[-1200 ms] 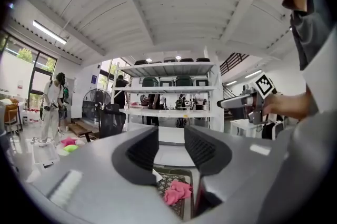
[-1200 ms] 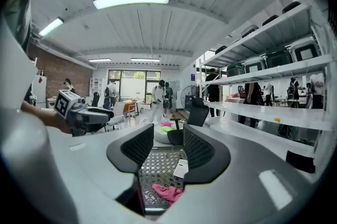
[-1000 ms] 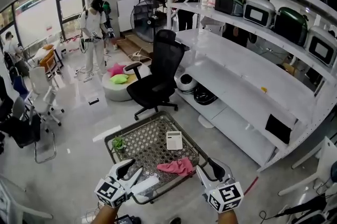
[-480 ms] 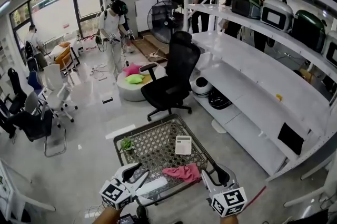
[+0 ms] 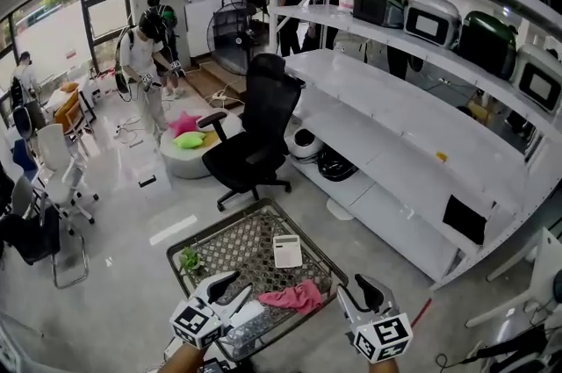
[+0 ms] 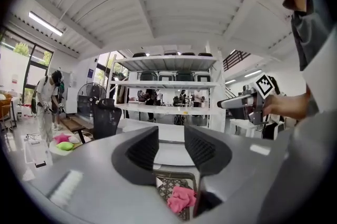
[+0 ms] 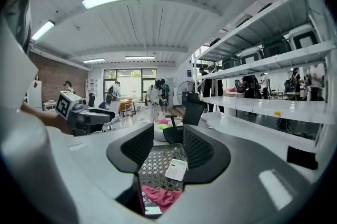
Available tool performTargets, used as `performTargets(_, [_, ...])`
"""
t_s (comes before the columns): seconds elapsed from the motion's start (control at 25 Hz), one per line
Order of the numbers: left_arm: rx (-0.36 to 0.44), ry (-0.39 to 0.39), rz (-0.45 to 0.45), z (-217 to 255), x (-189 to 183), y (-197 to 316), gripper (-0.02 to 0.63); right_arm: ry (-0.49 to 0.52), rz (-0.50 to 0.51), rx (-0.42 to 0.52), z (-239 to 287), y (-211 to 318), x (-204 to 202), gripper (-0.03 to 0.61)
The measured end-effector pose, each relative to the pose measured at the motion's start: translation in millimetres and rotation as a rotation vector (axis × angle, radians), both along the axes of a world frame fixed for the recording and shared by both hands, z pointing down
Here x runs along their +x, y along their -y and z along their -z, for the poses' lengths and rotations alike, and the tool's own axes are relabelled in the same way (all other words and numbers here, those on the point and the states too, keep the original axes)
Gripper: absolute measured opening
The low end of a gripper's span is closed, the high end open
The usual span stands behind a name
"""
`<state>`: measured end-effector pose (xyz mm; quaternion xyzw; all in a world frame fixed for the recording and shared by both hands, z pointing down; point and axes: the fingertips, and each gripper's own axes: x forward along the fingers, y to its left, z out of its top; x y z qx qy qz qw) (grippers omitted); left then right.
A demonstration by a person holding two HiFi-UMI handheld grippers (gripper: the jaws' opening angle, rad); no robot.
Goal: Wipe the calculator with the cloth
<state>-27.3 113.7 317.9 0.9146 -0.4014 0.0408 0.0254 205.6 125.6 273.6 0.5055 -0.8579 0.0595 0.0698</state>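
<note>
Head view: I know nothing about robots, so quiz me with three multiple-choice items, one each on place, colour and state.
1. Where is the calculator? A on the shelf; B on the low table, beyond the cloth; C on the chair.
2. The cloth's colour? A blue; B white; C pink.
3. How are the jaws of the right gripper? A apart, empty; B shut on the cloth; C shut on the calculator.
Answers: B, it lies on the patterned tabletop; C, it shows pink in every view; A, its own view shows a clear gap.
</note>
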Motion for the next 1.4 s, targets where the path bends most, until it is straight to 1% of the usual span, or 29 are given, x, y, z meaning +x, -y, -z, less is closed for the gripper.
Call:
performTargets(0.2, [-0.016, -0.023, -0.098, -4, 7, 36, 0.195, -0.034, -0.088, -0.029, 3, 19, 1, 0.172])
performTargets(0.32, [-0.026, -0.033, -0.133, -8, -8, 49, 0.195, -0.055, -0.108, -0.051, 4, 25, -20, 0.172])
performTargets(0.6, [-0.012, -0.059, -0.183, -14, -39, 77, 0.195, -0.086, -0.149, -0.057, 2, 46, -58, 0.172])
performTargets(0.72, [-0.006, -0.073, -0.189, -12, -62, 87, 0.195, -0.09, -0.165, -0.051, 1, 53, -77, 0.172])
performTargets(0.92, [-0.001, -0.137, -0.176, -3, -85, 104, 0.195, -0.112, -0.179, -0.031, 7, 72, -92, 0.172])
performTargets(1.04, [0.003, -0.128, -0.19, -15, -95, 114, 0.195, -0.098, -0.195, -0.047, -1, 78, -100, 0.172])
performTargets(1.16, [-0.018, -0.123, -0.169, -25, -118, 115, 0.195, -0.089, -0.177, -0.08, -15, 82, -121, 0.172])
performTargets(1.28, [-0.026, -0.138, -0.165, -25, -117, 116, 0.195, -0.103, -0.181, -0.098, -15, 83, -117, 0.172])
performTargets(1.4, [-0.036, -0.132, -0.158, -29, -112, 122, 0.195, -0.102, -0.174, -0.117, -25, 93, -109, 0.172])
